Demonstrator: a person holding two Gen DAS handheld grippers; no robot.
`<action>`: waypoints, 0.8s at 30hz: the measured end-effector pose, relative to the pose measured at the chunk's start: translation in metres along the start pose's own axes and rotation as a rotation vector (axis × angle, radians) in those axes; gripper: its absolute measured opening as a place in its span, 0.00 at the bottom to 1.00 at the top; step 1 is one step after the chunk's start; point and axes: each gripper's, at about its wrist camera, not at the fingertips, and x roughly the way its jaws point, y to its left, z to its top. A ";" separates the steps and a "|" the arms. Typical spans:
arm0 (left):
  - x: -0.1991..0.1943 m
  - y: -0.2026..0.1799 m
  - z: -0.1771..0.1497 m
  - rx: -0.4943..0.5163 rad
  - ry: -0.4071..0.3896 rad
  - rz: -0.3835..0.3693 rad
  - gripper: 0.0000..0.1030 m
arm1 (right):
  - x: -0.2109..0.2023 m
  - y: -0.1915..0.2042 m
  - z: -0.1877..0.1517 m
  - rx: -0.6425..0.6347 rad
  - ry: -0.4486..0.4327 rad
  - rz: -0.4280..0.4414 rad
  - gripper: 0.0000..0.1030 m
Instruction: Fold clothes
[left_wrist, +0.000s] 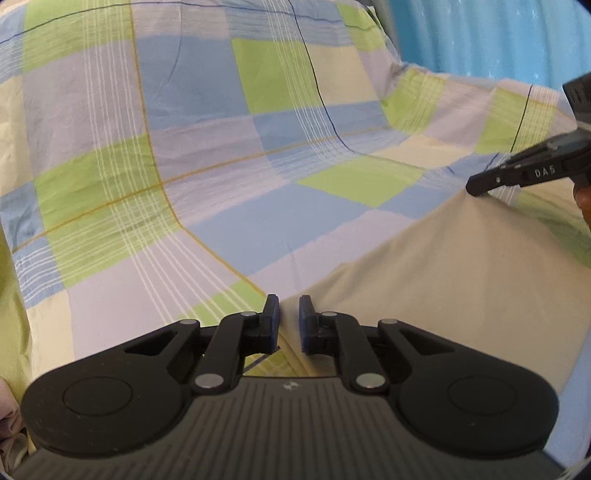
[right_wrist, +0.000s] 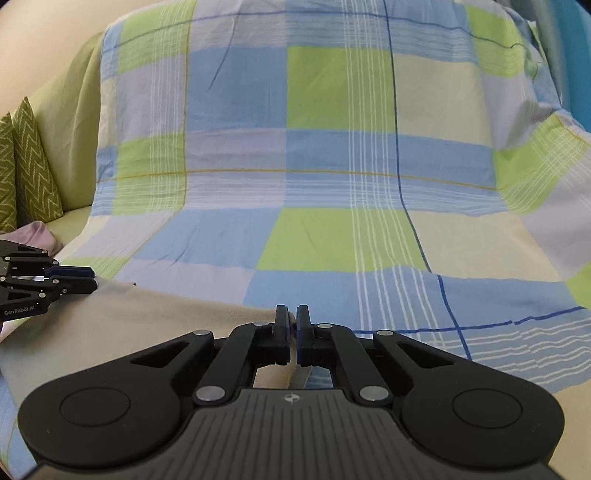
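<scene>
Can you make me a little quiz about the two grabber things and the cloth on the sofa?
1. True or false: the right gripper pinches the edge of the beige garment.
2. What covers the sofa? A) checked sheet B) red rug C) newspaper
3. Fill in: the cushions at the sofa's end carry a ____ pattern.

Key: 1 true. 2 A. 3 zigzag. The left gripper is at the same garment's edge, with a gap between its fingers.
</scene>
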 end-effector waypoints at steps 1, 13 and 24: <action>0.000 0.000 0.000 0.003 0.001 0.002 0.08 | 0.005 -0.001 -0.002 -0.001 0.021 -0.001 0.02; -0.028 0.007 0.003 -0.074 -0.019 0.025 0.18 | -0.034 0.013 -0.001 0.124 -0.099 0.035 0.14; 0.001 -0.001 0.004 -0.033 0.026 -0.076 0.17 | 0.036 0.100 0.007 -0.155 0.073 0.252 0.14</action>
